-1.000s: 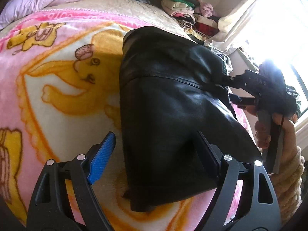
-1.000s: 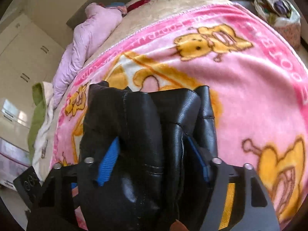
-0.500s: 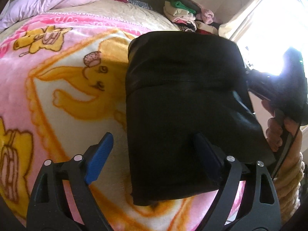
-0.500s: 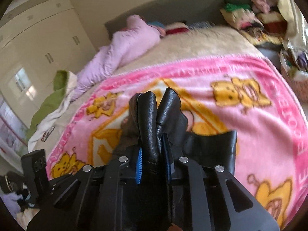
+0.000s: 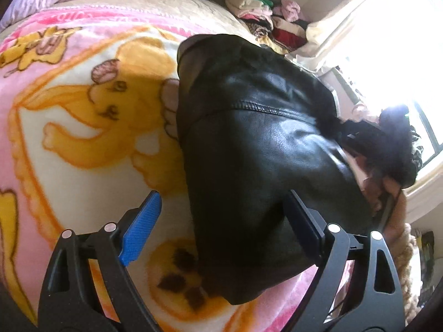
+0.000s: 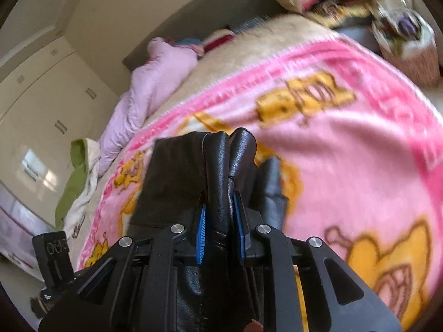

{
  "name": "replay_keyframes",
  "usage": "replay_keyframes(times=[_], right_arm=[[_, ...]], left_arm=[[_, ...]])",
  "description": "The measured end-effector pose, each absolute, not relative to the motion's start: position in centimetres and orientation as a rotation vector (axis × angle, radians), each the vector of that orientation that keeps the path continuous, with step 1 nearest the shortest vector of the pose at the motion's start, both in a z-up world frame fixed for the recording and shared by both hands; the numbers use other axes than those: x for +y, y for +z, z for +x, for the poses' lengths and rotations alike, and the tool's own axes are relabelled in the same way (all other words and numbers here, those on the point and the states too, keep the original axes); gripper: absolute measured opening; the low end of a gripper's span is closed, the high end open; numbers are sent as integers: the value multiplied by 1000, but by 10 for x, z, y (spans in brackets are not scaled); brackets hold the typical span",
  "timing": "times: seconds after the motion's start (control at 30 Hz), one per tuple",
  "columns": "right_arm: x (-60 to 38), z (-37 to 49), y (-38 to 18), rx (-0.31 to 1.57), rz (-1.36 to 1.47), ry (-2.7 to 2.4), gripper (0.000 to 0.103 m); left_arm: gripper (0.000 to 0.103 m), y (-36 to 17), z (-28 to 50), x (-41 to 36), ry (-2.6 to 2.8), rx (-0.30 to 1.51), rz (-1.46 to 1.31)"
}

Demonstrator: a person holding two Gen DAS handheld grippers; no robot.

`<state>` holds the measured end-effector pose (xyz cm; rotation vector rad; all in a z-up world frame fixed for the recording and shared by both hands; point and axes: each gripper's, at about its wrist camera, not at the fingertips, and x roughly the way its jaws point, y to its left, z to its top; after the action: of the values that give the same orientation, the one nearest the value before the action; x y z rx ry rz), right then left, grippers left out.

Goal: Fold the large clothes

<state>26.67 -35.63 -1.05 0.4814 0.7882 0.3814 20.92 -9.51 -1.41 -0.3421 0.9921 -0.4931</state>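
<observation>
A black leather jacket [image 5: 263,144] lies folded on a pink cartoon blanket [image 5: 83,127] spread over a bed. My left gripper [image 5: 221,196] is open over the jacket's near left edge. Its blue left pad [image 5: 141,227] hangs above the blanket, and its right finger [image 5: 301,227] rests over the leather without pinching it. In the right wrist view my right gripper [image 6: 218,221] is shut on an upright fold of the jacket [image 6: 218,171], with both blue pads pressed against the leather. A hand [image 5: 387,191] holds that gripper at the jacket's far right side.
A lilac quilt [image 6: 149,88] lies along the head of the bed. Stacked clothes [image 5: 257,2] sit beyond the far corner, beside a bright window [image 5: 387,41]. A woven basket [image 6: 409,49] stands past the blanket's right edge, and a green-and-white cloth [image 6: 74,171] drapes the left edge.
My right gripper went from open around the jacket to shut on a fold of it, lifted that side, then swung lower again. The left gripper stayed open in nearly the same place.
</observation>
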Motion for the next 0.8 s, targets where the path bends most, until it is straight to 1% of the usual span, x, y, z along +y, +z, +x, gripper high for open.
replay_keyframes(times=[0.07,0.13,0.17,0.33,0.53,0.6,0.8], right_arm=[[-360,266,-22,795,496,371,18],[-362,264,-28,791,510,369,19],[-362,265,-29,792,513,366,19],[-357,267,-31,801,478,342,25],[-357,265,-33,802,482,335,26],[-357,266,-34,808,477,328,27],[-359,270,-42,840,473,293,33]], left_arm=[[82,-17,211,-99,-502,1004,-340],[87,-18,213,-101,-497,1008,-330],[88,-18,214,-101,-495,1009,-327],[88,-17,215,-103,-501,1009,-320],[88,-20,212,-119,-548,1015,-307],[93,-27,213,-122,-533,1032,-294],[94,-40,215,-122,-535,1063,-312]])
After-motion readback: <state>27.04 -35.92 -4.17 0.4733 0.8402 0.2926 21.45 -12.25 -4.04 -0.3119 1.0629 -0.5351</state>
